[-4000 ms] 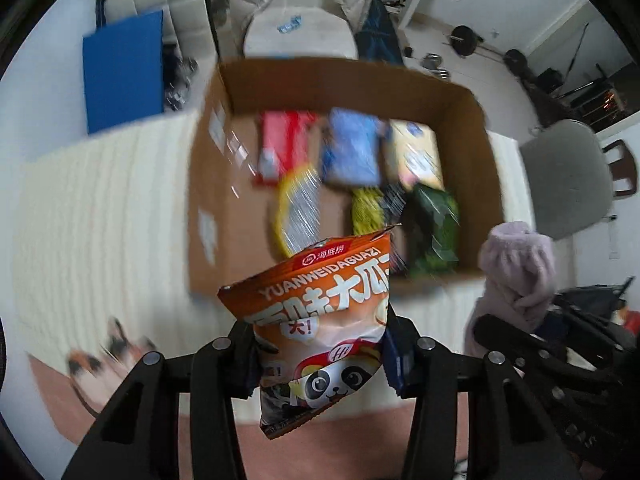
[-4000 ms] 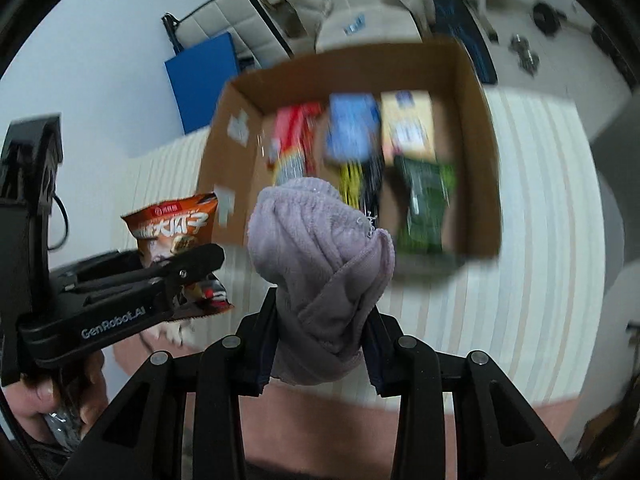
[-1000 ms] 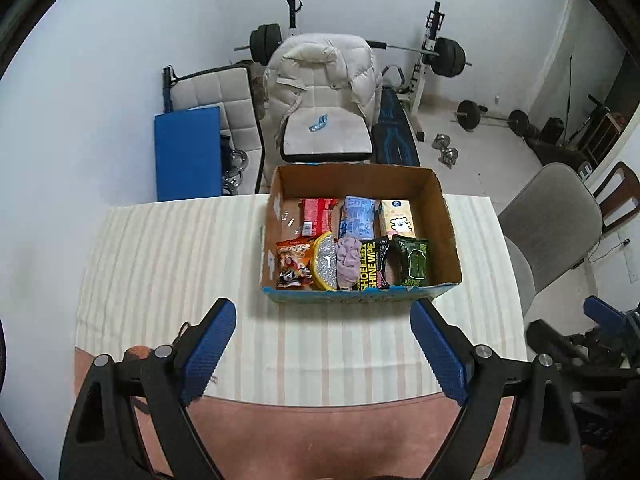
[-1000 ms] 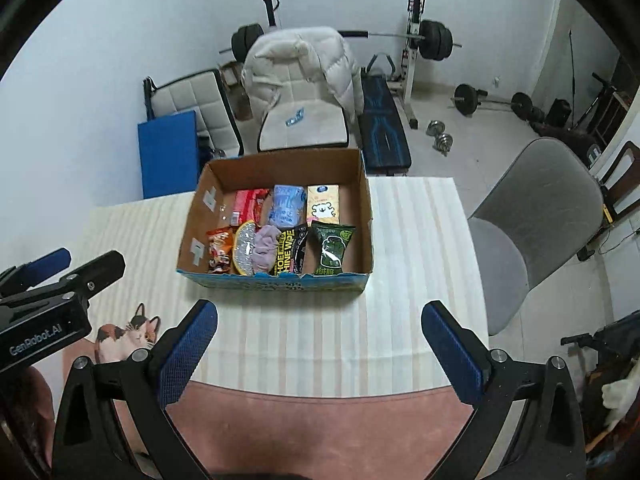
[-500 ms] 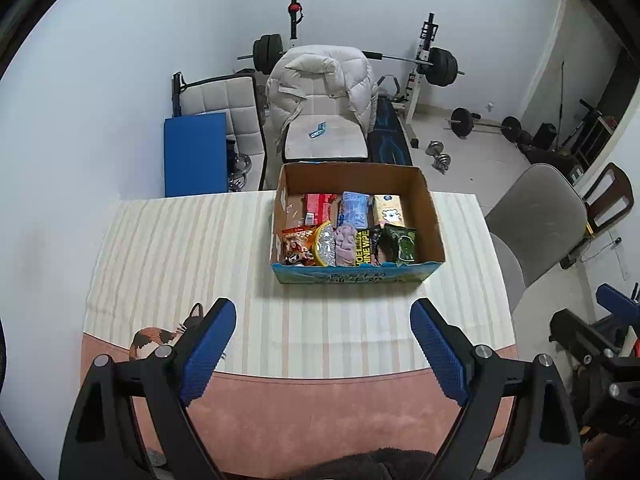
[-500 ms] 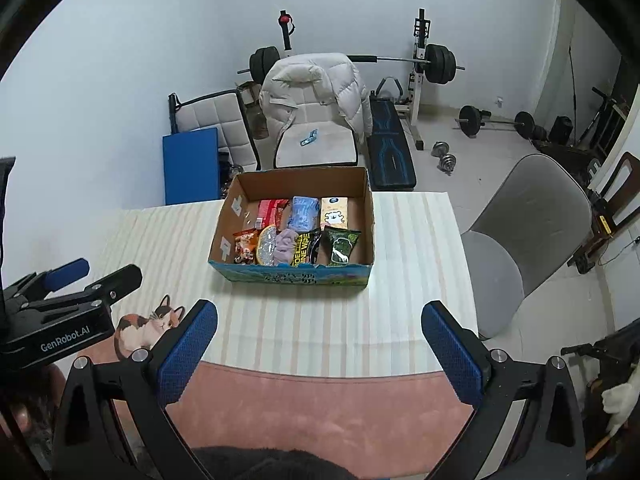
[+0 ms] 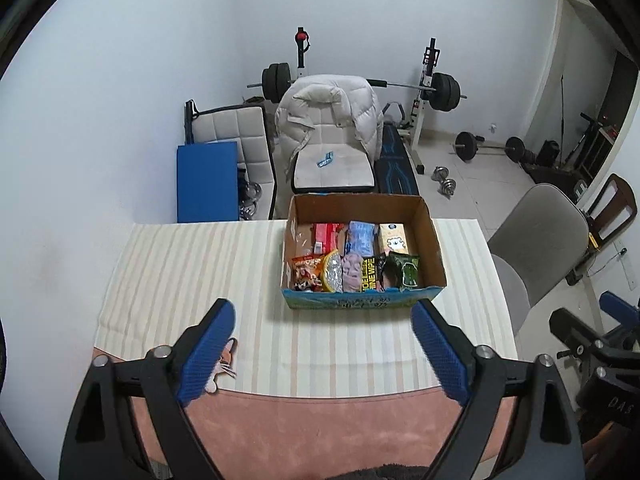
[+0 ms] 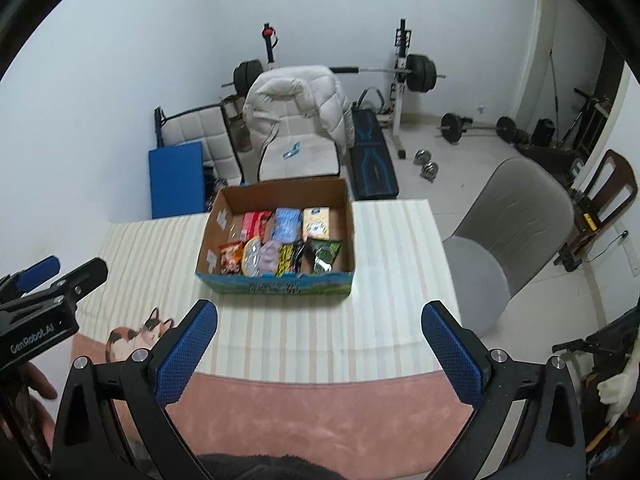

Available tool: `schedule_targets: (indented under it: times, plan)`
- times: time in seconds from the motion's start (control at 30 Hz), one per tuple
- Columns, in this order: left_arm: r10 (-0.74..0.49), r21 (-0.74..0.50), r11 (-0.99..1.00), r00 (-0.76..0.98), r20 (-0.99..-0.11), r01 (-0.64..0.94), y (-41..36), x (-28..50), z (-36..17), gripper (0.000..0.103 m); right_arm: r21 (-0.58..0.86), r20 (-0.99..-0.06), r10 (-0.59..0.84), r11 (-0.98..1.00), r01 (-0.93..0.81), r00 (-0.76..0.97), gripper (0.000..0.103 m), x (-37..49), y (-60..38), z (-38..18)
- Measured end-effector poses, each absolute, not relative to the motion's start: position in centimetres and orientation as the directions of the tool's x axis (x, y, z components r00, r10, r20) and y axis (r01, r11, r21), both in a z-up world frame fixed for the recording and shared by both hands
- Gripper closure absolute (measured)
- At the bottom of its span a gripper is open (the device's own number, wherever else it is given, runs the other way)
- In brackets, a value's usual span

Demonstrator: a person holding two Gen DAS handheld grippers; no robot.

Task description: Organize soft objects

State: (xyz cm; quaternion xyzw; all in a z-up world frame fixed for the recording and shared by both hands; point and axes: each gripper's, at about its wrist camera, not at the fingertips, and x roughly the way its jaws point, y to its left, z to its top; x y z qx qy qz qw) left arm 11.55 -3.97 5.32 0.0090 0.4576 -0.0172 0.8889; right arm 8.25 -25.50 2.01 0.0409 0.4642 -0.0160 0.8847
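The left tongs [image 7: 322, 338] are held apart and empty above the near edge of the surface [image 7: 192, 264], well back from the box [image 7: 362, 302]. Within the box, from left to right, an orange snack bag [image 7: 307, 273], a foil packet [image 7: 333, 271], a mauve sock [image 7: 352, 270], a yellow-and-black wipes pack [image 7: 370, 274] and a green packet [image 7: 406, 272] are packed side by side along the front wall. The right tongs [image 8: 320, 322] are likewise spread wide and carry nothing. Little is judged left to be done. If the box is reached into again, the tightly packed row could be disturbed, or the light cardboard could be pushed along the striped cloth [image 8: 288, 340]
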Motion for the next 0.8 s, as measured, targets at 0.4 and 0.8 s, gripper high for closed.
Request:
schedule_targets:
  times: [0.4,0.8]
  plan:
    - [-0.007,0.014,0.999,0.622,-0.783,0.029,-4.5,11.5,6.2,0.001,0.009,-0.766,-0.046,0.997,0.082,0.641,0.000,9.2,-25.1,4.3]
    - [0.000,0.023,0.999,0.647,-0.763,0.027,-4.6,11.1,7.0,0.001,0.004,-0.751,-0.054,0.996,0.086,0.658,0.000,9.2,-25.0,5.0]
